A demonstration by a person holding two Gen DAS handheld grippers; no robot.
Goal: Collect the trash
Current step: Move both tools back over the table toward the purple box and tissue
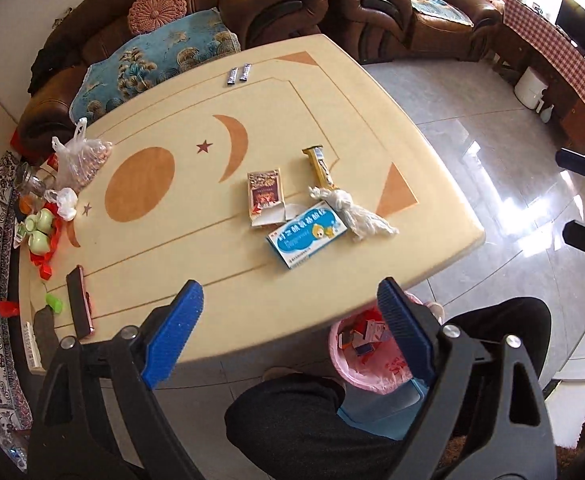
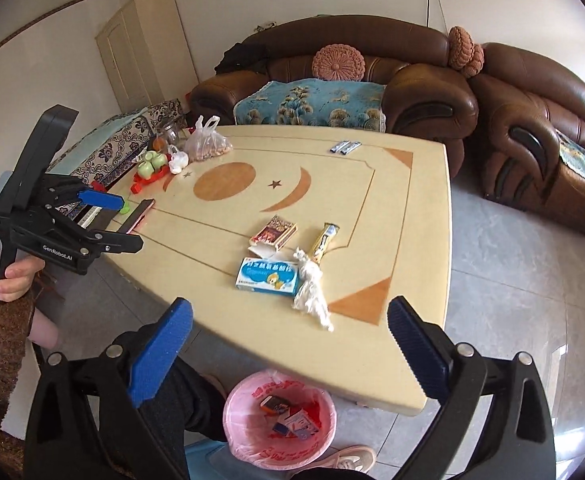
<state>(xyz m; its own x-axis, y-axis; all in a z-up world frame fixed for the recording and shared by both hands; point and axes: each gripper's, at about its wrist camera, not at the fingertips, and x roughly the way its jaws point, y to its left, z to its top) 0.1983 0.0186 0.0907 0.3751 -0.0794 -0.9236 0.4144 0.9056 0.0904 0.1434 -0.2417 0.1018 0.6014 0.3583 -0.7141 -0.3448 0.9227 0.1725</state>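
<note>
Cream table (image 2: 396, 200), blue box (image 2: 267, 277) and tissue (image 2: 311, 292) near its front edge, pink-lined bin (image 2: 282, 424) below, left hand-held gripper (image 1: 290, 332) and right hand-held gripper (image 2: 290, 356) both wide, empty.

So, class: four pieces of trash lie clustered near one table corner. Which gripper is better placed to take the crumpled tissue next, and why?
Probably the right gripper: open and empty, with the crumpled tissue just ahead. The left gripper, also open, sits farther along the table edge.
</note>
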